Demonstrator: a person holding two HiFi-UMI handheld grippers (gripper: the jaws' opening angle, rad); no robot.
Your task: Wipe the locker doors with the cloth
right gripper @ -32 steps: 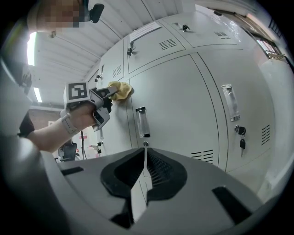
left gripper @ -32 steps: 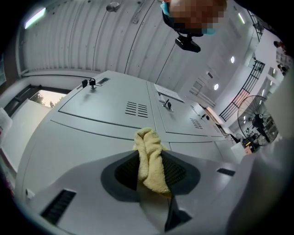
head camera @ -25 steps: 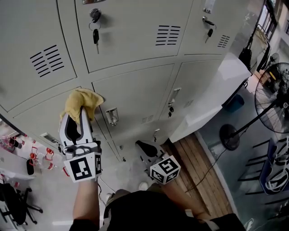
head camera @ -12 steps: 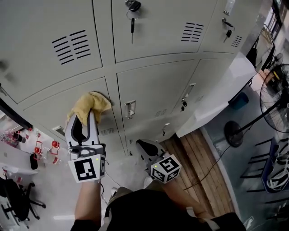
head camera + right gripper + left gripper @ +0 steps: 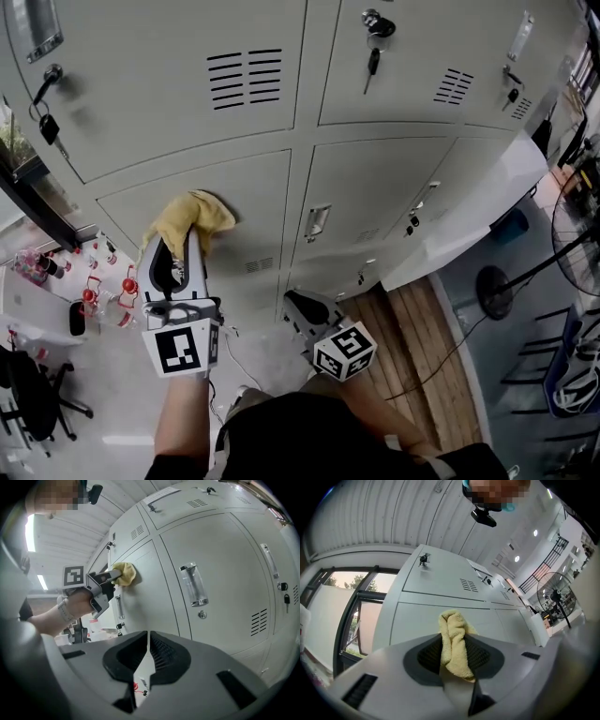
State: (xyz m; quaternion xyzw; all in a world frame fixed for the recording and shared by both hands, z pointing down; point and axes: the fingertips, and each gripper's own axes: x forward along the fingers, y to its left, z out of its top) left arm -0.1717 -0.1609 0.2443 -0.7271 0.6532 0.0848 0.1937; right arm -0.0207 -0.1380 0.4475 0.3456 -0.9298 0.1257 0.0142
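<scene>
A yellow cloth (image 5: 192,217) is pressed against a grey locker door (image 5: 248,202) in the second row, at its left part. My left gripper (image 5: 181,246) is shut on the cloth (image 5: 454,645), which bunches out past the jaws toward the door (image 5: 426,613). In the right gripper view the cloth (image 5: 124,573) and left gripper (image 5: 105,581) show against that door. My right gripper (image 5: 298,306) hangs lower, near the person's body, away from the lockers. Its jaws (image 5: 148,645) are shut with nothing between them.
Neighbouring locker doors carry keys (image 5: 372,58) and recessed handles (image 5: 316,223). A dark window frame (image 5: 33,202) stands left of the lockers. A white counter (image 5: 469,211) and a floor fan (image 5: 581,220) are at the right. Red-capped bottles (image 5: 94,300) sit at lower left.
The view has shifted rightward along the lockers. The left gripper stays pressed on the lower door with the cloth, sliding slightly along it. The right gripper has barely moved.
</scene>
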